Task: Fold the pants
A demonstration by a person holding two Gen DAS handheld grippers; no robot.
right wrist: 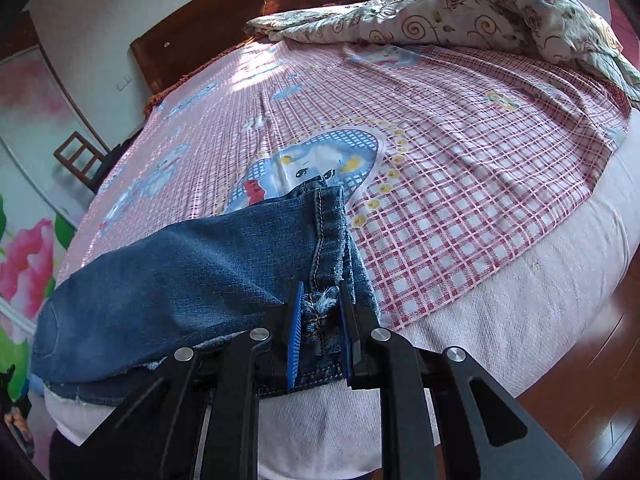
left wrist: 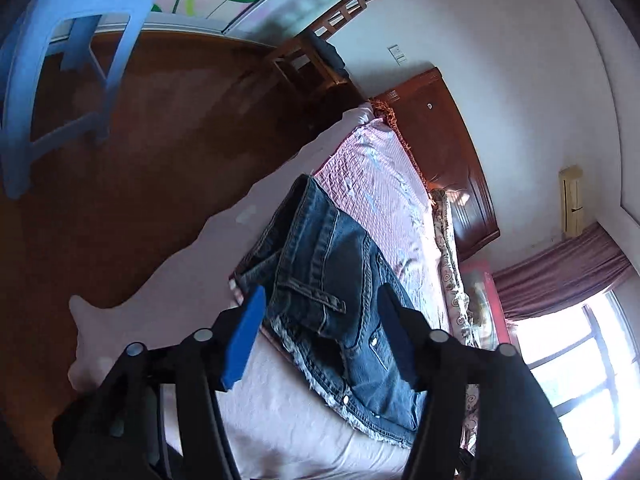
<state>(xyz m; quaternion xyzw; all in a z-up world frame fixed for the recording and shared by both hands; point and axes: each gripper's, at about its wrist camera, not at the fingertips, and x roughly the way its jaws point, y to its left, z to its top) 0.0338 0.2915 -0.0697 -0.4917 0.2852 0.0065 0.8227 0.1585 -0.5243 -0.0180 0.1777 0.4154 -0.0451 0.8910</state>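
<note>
Denim pants [left wrist: 324,280] lie folded on the bed [right wrist: 500,320], near its front edge, partly on the pink checked sheet [right wrist: 460,152] and partly on the bare white mattress cover. Seen from the left wrist, the left claw [left wrist: 320,340] stands open above the pants, its blue pads [left wrist: 244,340] apart and not pressing the cloth; the frayed hem and a back pocket flap lie just ahead of and between them. Seen from the right wrist, the right claw [right wrist: 320,332] is closed on the pants, its pads pinching a bunched, frayed bit of stitched hem right at the mattress edge, with the leg stretching away to the left of it. A flowered quilt [right wrist: 460,12] lies crumpled well beyond the right claw, at the far side of the bed. A blue plastic stool [left wrist: 68,60] stands on the brown floor far ahead and left of the left claw.
</note>
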